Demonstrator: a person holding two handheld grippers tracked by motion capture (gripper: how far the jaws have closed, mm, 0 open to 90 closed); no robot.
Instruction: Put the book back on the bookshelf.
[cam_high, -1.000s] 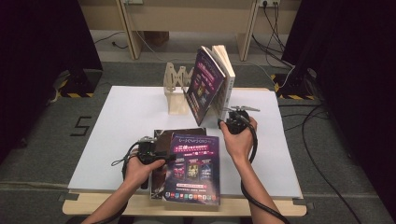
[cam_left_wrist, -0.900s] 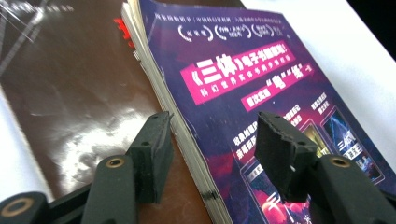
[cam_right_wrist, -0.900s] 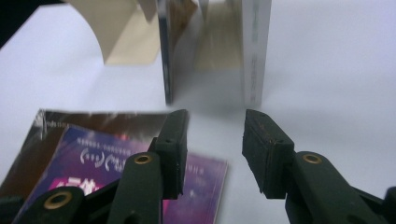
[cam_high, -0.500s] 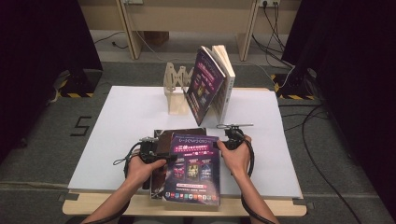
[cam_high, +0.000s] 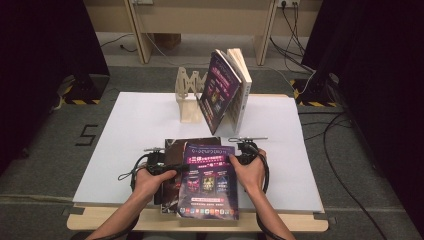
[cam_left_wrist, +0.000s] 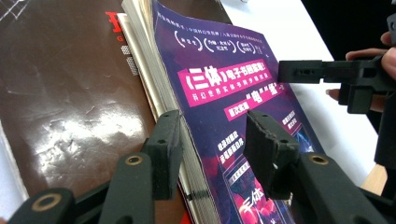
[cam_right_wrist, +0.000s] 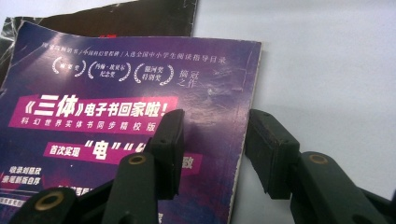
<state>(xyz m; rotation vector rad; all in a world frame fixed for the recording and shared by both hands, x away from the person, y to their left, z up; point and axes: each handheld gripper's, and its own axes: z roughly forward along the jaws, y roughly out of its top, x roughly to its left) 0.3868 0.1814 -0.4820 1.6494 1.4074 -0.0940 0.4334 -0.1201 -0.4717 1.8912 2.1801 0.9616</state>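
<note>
The high view is showing the purple magazine (cam_high: 209, 182) lying atop a dark one (cam_high: 172, 172) at the table's (cam_high: 125, 130) near edge; left gripper (cam_left_wrist: 212, 140) is closing, straddling its spine edge, pads seemingly not pressing; right gripper (cam_right_wrist: 212, 149) is opening, straddling its other edge

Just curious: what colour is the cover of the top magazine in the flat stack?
Purple top magazine, with pink banners and white print; clearest in the right gripper view.

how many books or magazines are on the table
4 that I can see: a purple magazine on top of a dark magazine at the near edge, and two books, purple and pale, leaning on the wooden rack. More may be hidden underneath.
</note>
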